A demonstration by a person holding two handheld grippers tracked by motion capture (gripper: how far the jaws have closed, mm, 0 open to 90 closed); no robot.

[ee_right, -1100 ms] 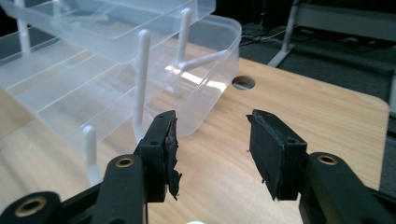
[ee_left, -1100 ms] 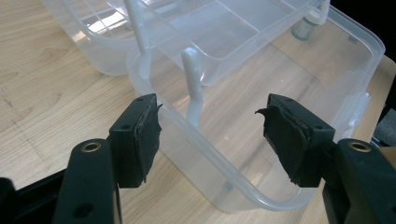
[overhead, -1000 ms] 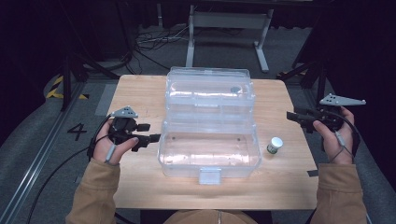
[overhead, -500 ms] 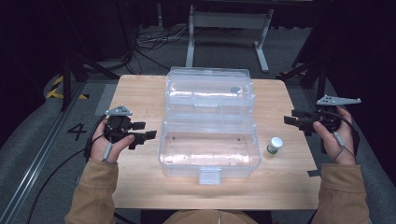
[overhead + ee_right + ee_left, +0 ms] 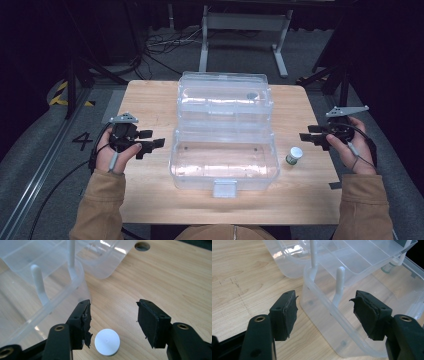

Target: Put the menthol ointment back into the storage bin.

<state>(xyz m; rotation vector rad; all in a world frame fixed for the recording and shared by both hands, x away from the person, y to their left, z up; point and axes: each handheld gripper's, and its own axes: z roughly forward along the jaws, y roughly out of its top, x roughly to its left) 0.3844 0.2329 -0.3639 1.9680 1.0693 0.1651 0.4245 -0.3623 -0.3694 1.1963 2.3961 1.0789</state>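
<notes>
— Right gripper (image 5: 311, 137) first: what's it doing?
— Its jaws have just been opening and now stand wide, with nothing between the pads. It hangs off the table's (image 5: 150, 100) right edge, pointing inward. In the right gripper view the bottle (image 5: 107, 341), white cap up, stands on the wood just below the gap, near the jaws and untouched.
— And the bottle against the box?
— Just beside the box's (image 5: 223, 159) right end, apart from it, upright.
— Left gripper?
— Left gripper (image 5: 152, 145) is also wide open and empty, held level beside the box's left end. In its own view the box's near corner sits ahead of the jaws, no contact.
— The box itself?
— Clear plastic, mid-table, lid swung back, tray raised on white arms.
</notes>
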